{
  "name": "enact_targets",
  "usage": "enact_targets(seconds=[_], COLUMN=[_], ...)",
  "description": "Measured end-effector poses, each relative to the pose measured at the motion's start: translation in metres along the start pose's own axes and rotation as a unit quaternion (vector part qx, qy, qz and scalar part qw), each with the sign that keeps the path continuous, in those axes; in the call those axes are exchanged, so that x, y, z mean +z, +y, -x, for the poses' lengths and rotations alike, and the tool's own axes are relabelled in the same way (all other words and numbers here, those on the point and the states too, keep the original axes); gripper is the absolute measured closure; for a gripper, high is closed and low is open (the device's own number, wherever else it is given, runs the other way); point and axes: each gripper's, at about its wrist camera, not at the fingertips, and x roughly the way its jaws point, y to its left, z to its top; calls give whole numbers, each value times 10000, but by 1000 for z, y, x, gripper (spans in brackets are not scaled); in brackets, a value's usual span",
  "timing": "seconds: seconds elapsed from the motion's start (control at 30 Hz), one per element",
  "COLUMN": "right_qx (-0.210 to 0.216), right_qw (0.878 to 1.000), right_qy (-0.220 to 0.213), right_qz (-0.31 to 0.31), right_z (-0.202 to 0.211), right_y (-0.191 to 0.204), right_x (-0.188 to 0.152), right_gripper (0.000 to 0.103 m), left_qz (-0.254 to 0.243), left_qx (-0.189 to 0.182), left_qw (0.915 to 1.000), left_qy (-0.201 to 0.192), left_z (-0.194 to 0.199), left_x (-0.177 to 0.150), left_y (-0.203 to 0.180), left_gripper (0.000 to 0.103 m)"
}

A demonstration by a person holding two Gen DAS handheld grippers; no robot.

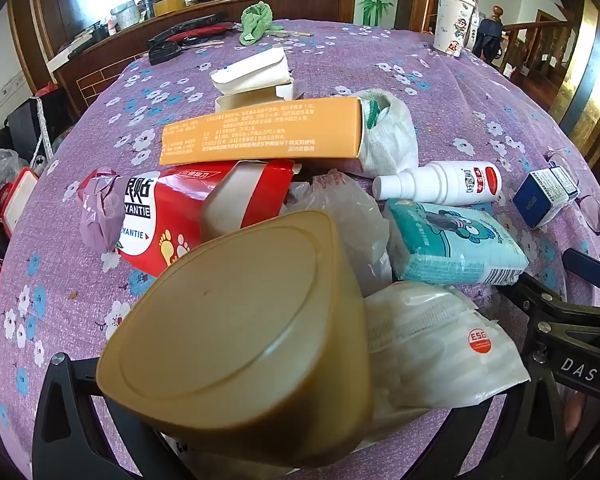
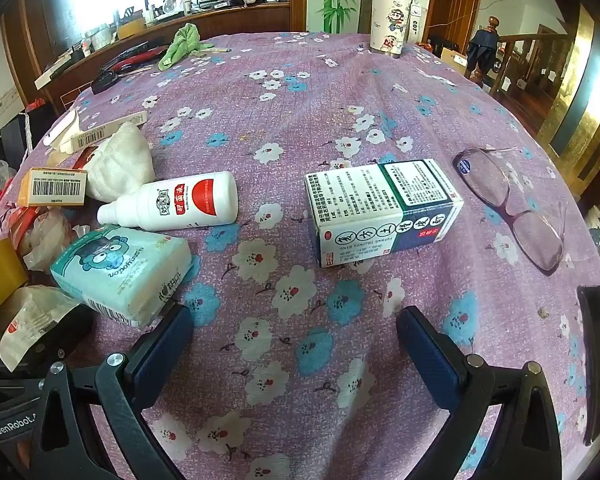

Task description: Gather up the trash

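Hovering wide open and empty, the right gripper (image 2: 296, 344) faces a medicine box (image 2: 384, 212) at 12 o'clock — the left gripper (image 1: 260, 420), jaws spread wide, straddles a tan tub (image 1: 236, 336); whether it grips is unclear.

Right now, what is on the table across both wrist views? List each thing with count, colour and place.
tan tub: 1, tan, nearest the left camera, lying tilted on the trash pile
orange box: 1, orange, behind the tub
red packet: 1, red and white, left of the pile
spray bottle: 1, white with red label, lying on its side
tissue pack: 1, pale teal, beside the bottle
medicine box: 1, white and dark green, mid-table
glasses: 1 pair, purple-tinted, right of the box
paper cup: 1, white, far edge
green cloth: 1, far left
tablecloth: purple, floral
left claw: open
right claw: open, empty
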Motion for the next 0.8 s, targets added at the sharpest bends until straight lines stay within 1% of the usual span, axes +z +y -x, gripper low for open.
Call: enact_targets(seconds=[0.1, 0.17, 0.23, 0.33, 0.4, 0.47, 0.5, 0.57, 0.6, 0.67, 0.77, 0.8], right_qx=[88, 228, 180, 163, 152, 205, 195, 279, 322, 388, 258, 251], right_qw=[9997, 9994, 9997, 9998, 9999, 9996, 9993, 9977, 9964, 9929, 9834, 9809], right_qy=[219, 250, 159, 35, -40, -211, -313, -617, -787, -1128, -1794, -1928], right_qz=[24, -10, -13, 74, 53, 46, 56, 55, 40, 23, 37, 44], right_z=[4, 13, 24, 50, 68, 83, 91, 110, 121, 139, 166, 170], right_y=[-2, -7, -11, -16, -17, -16, -15, -11, -10, -6, 6, 8], right_x=[-2, -4, -9, -25, -31, -39, -43, -53, -59, -68, -81, -84], right_gripper=[0, 0, 0, 0, 0, 0, 0, 0, 0, 0, 0, 0], left_qz=[-57, -142, -257, -445, -445, -409, -400, -361, -308, -221, -74, -49], left_qx=[-56, -311, -397, -474, -535, -583, -560, -448, -365, -266, -58, 50], left_qw=[10000, 9994, 9989, 9977, 9969, 9954, 9947, 9920, 9898, 9859, 9773, 9743], left_qy=[1, 57, -36, -211, -369, -647, -758, -1125, -1342, -1638, -2117, -2253], left_z=[4, 12, 27, 47, 63, 82, 90, 108, 117, 129, 149, 154], left_x=[-5, -11, -19, -30, -42, -54, -54, -58, -64, -72, -89, -95], left_y=[0, -1, 0, 5, 13, 22, 22, 25, 30, 36, 48, 52], left_gripper=[0, 0, 0, 0, 0, 0, 0, 0, 0, 0, 0, 0])
